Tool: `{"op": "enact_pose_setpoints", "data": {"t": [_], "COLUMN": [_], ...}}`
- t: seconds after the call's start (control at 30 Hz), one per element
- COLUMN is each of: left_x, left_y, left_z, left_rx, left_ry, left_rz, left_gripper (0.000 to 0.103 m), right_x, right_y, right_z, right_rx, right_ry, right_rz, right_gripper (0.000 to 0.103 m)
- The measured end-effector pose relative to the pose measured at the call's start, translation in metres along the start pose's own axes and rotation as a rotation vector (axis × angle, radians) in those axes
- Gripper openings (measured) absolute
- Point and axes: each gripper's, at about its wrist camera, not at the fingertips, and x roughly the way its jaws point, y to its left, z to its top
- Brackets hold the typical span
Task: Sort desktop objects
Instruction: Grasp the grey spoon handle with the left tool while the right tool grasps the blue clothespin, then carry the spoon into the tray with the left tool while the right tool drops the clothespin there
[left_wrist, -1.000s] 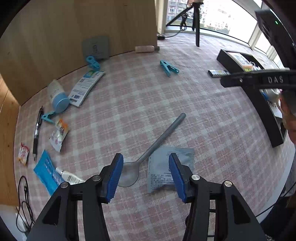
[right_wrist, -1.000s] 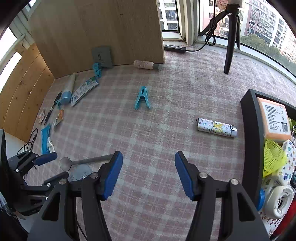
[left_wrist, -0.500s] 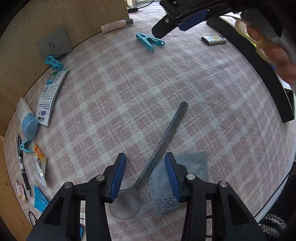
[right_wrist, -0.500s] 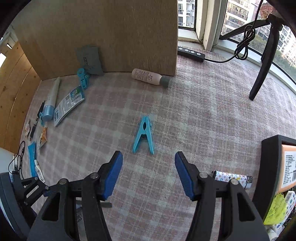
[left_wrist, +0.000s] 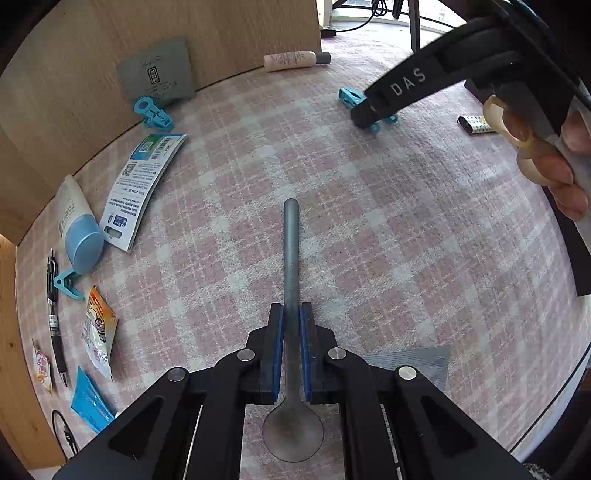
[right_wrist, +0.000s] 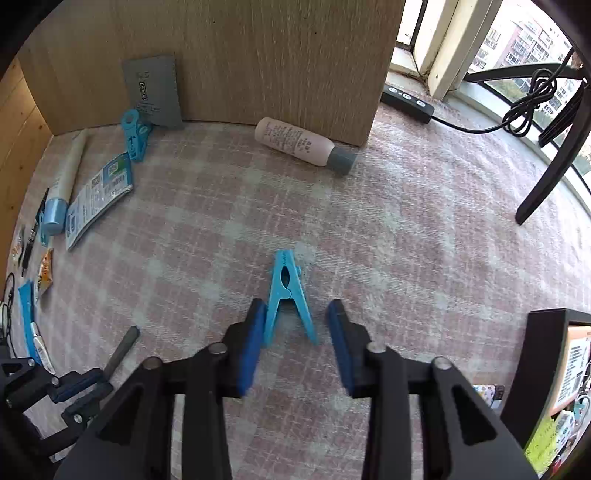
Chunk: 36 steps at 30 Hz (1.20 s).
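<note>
A grey spoon (left_wrist: 291, 273) lies on the pink checked cloth, handle pointing away. My left gripper (left_wrist: 291, 314) is shut on its handle, just ahead of the bowl (left_wrist: 293, 435). Its handle tip shows in the right wrist view (right_wrist: 123, 349). A blue clothes peg (right_wrist: 287, 295) lies on the cloth in the right wrist view. My right gripper (right_wrist: 297, 314) is open, its blue pads either side of the peg's legs, the left pad touching or nearly touching one leg. The peg also shows in the left wrist view (left_wrist: 351, 96), partly hidden by the right gripper.
A black tray (right_wrist: 532, 369) of sorted items stands at the right. A pink bottle (right_wrist: 295, 142), grey card (right_wrist: 153, 88), second blue peg (right_wrist: 135, 134), leaflet (left_wrist: 142, 188), blue-capped tube (left_wrist: 79, 229), pen (left_wrist: 53, 314), sachets and a patterned lighter (left_wrist: 476, 124) lie around. A grey packet (left_wrist: 413, 363) lies beside my left gripper.
My left gripper has lined up with the spoon and shut on its handle. My right gripper has moved forward and down until the blue peg sits between its pads, and has narrowed.
</note>
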Motion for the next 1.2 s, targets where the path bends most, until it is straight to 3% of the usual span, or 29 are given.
{"op": "enact_pose_setpoints", "data": {"t": [0.23,0.57,0.9,1.2], "left_x": [-0.009,-0.06,-0.092,-0.12], "left_y": [0.03,0.032,-0.055,-0.171], "left_z": [-0.008,-0.018,0.016,0.062], "left_rx": [-0.155,-0.184,-0.046,0.067], "left_ry": [0.005,-0.073,-0.139,-0.195], "left_rz": [-0.084,-0.105,-0.144,-0.209], "left_gripper": [0.007,0.007,0.007,0.007], "right_x": [-0.014,-0.085,-0.147,-0.192], "right_y": [-0.018,-0.045,-0.119,-0.236], "right_z": [-0.015,-0.068,-0.147,-0.21], "right_rx": [0.083,0.14,0.286,0.428], "right_ry": [-0.006,-0.104,-0.178,-0.222], "right_rz": [0.086,0.133,0.07,-0.016], "right_gripper": [0.027,0.027,0.027,0.027]}}
